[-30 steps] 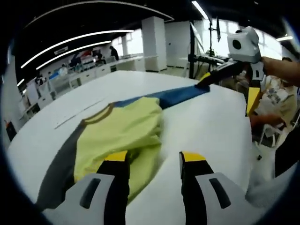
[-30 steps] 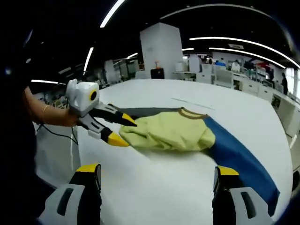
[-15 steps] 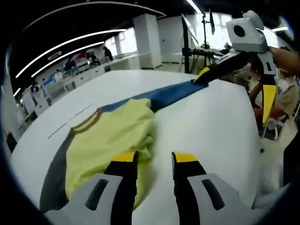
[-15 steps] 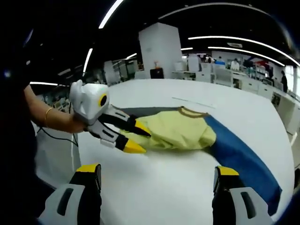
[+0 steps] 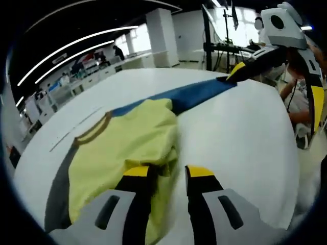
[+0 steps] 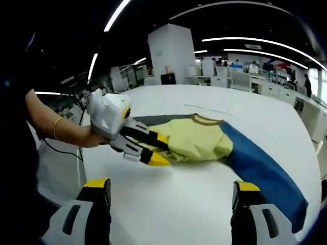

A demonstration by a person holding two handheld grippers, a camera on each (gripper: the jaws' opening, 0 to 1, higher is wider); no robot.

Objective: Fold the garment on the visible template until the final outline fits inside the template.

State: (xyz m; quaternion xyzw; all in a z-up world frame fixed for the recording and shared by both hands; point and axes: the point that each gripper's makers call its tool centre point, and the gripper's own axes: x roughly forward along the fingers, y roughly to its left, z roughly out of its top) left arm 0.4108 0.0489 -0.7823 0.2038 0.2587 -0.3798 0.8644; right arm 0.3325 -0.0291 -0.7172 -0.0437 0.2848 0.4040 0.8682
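A yellow shirt [image 5: 127, 143] with a brown collar [image 5: 92, 131], one blue sleeve [image 5: 196, 94] and one grey sleeve [image 5: 56, 186] lies crumpled on the white table [image 5: 240, 138]. My left gripper [image 5: 167, 171] is open, its jaws partly drawn in, one on each side of the shirt's near yellow edge. In the right gripper view that left gripper [image 6: 159, 149] has one finger over the shirt [image 6: 196, 140] and one under its edge. My right gripper [image 6: 172, 186] stands wide open above bare table. In the left gripper view one fingertip of the right gripper [image 5: 277, 91] rests at the blue sleeve's end.
Thin line marks [image 5: 71, 133] cross the table beyond the collar. A person's forearm with a bracelet [image 6: 56, 125] holds the left gripper. The table's rounded edge [image 5: 294, 168] drops off at the right. Desks, a white pillar [image 6: 171, 51] and seated people fill the room behind.
The left jaws have drawn closer together and slid forward onto the shirt's edge. The right gripper has lifted slightly at the blue sleeve's end.
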